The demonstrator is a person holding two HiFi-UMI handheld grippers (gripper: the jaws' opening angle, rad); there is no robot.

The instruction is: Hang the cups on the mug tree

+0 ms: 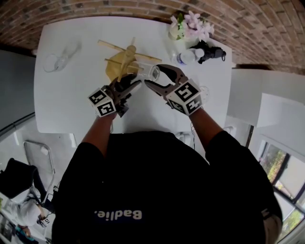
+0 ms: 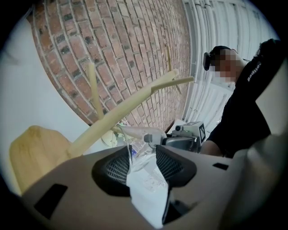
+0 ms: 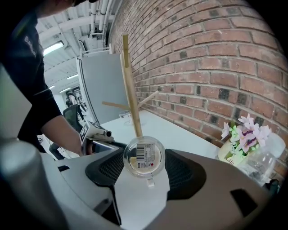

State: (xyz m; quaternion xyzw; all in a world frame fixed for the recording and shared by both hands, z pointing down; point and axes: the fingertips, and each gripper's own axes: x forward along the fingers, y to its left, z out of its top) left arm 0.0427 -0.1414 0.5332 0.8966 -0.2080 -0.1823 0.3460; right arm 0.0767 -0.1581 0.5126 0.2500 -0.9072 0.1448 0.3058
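Clear glass cup [image 3: 144, 155]: base clamped in right gripper [image 3: 144, 164]; mouth end, barely legible, nipped by left gripper [image 2: 143, 161]. Pale wooden mug tree [image 1: 116, 66] partly hidden behind.

"What sits at the far right corner of the counter [image 1: 66, 100]?"
"Pink flowers [image 1: 193, 24] in a pale pot, with a clear bottle [image 1: 186, 57] just beside them and a black object [image 1: 212, 51] touching it."
"Behind?"
"A brick wall [image 1: 119, 9]."

Left forearm [image 1: 97, 129] angles toward 1 o'clock, right forearm [image 1: 206, 126] toward 11. Left gripper [image 1: 136, 82] and right gripper [image 1: 154, 75] meet at 12, both clamped on one cup [image 3: 144, 156].
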